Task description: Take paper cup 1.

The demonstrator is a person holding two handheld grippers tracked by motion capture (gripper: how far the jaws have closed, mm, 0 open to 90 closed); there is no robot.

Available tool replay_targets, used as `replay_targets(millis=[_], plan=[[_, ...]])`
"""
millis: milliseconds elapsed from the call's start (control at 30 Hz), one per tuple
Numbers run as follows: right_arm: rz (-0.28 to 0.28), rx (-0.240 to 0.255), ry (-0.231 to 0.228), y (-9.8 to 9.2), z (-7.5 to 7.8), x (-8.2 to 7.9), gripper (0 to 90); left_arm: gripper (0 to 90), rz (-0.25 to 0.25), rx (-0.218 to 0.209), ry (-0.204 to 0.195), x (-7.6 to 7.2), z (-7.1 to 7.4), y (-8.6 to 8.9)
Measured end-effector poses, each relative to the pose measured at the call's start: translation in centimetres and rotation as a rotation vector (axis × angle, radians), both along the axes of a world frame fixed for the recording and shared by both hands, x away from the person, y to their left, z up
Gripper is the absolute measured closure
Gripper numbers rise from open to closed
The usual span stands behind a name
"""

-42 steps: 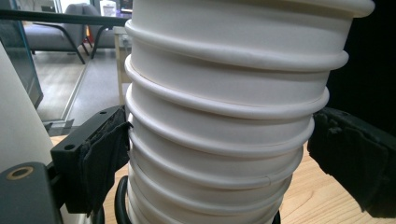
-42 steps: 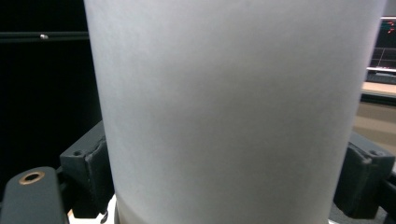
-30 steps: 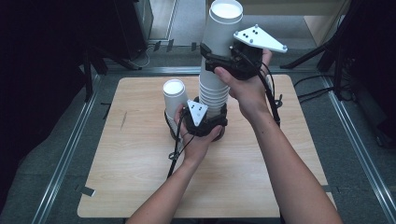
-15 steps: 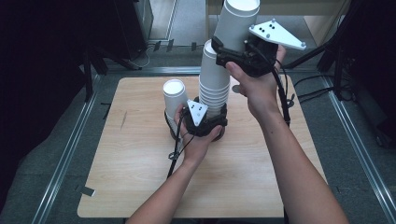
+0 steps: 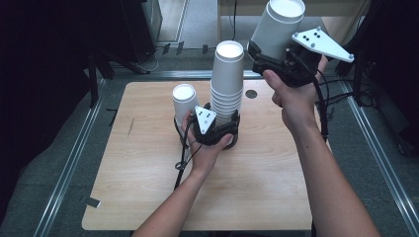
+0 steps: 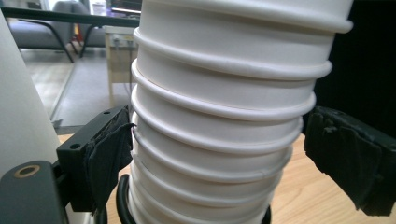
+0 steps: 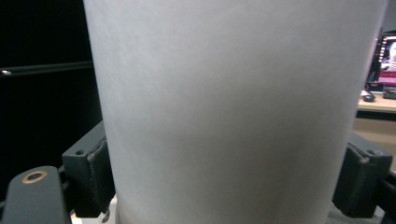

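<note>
- Right tongs (image 5: pixel 269 49) shut tight on one cup (image 5: pixel 279 27), held high in the air past the far right corner of the table (image 5: pixel 148 197).
- Clear of the stack (image 5: pixel 227 74) now, with open air between the two.
- Left tongs (image 5: pixel 223 131) wrapped low round the stack, near the middle of the table and a bit toward the far edge.
- Just been closing a little, those left tongs, with the stack between them: one of the pads (image 6: pixel 109 154) touching it, the other right at a rim.
- Another cup (image 5: pixel 184 101) standing alone, just beside the stack on the side of the left edge.
- Next job, most likely: bring the cup down and stand it on bare table.
- Hold the squeeze on the cup soft but firm. Too hard, and thin paper will dent. Too loose, and down it slides.
- Move slowly and hold the cup straight, not tipped.
- Go wide round the stack. A bump up high could knock the whole thing over.
- Pick a bare spot well apart from the stack and the lone cup, maybe toward the right edge.
- Lower until the cup sits flat on the wood, then open up.
- Pull the right tongs straight back, so no pad drags the cup along.
- Leave the left tongs in place, to stop any wobble in the stack.
</note>
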State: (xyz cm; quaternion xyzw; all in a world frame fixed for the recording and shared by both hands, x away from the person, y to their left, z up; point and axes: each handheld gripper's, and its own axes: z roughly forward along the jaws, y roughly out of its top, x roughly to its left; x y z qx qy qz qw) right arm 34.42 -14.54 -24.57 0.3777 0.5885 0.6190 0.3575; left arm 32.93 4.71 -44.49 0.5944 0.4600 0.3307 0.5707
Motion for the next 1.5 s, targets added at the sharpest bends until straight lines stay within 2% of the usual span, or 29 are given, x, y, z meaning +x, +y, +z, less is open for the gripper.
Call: replay_targets(millis=[100, 200, 333, 500, 533, 667, 700, 800, 1267, 1400, 1500], plan=[[-0.004, 0.000, 0.001, -0.4, -0.5, -0.2, 12.5, 3.7, -0.036, -0.006, 0.002, -0.3, 0.0, 0.1], [-0.019, -0.006, 0.007, -1.2, -1.5, -0.5, 12.5, 2.6, -0.065, 0.005, -0.002, -0.8, 0.1, 0.4], [-0.024, -0.007, 0.013, -1.6, -2.4, -0.7, 12.4, 2.4, -0.073, 0.006, -0.005, -1.2, 0.3, 0.6], [-0.043, -0.021, 0.032, -2.2, -4.4, -1.2, 12.5, 2.1, -0.092, 0.033, 0.003, -2.0, 0.0, 1.4], [-0.043, -0.021, 0.032, -2.2, -4.4, -1.2, 12.5, 2.1, -0.092, 0.033, 0.003, -2.0, 0.0, 1.4], [-0.051, -0.033, 0.050, -2.3, -6.3, -1.6, 12.5, 2.1, -0.105, 0.032, 0.011, -2.7, -0.2, 1.9], [-0.051, -0.033, 0.050, -2.3, -6.3, -1.6, 12.5, 2.1, -0.106, 0.030, 0.010, -2.9, -0.2, 2.0], [-0.057, -0.046, 0.062, -2.1, -7.9, -1.9, 12.4, 2.1, -0.122, 0.043, 0.003, -3.6, -0.2, 2.4], [-0.068, -0.073, 0.082, -2.0, -11.1, -3.0, 12.4, 2.1, -0.156, 0.051, 0.007, -5.7, -0.2, 4.2], [-0.071, -0.106, 0.089, -1.8, -12.6, -3.4, 12.4, 2.1, -0.159, 0.063, 0.014, -6.2, -0.8, 4.9], [-0.072, -0.112, 0.092, -1.7, -13.1, -3.5, 12.4, 2.1, -0.159, 0.067, 0.025, -6.4, -1.1, 5.4]])
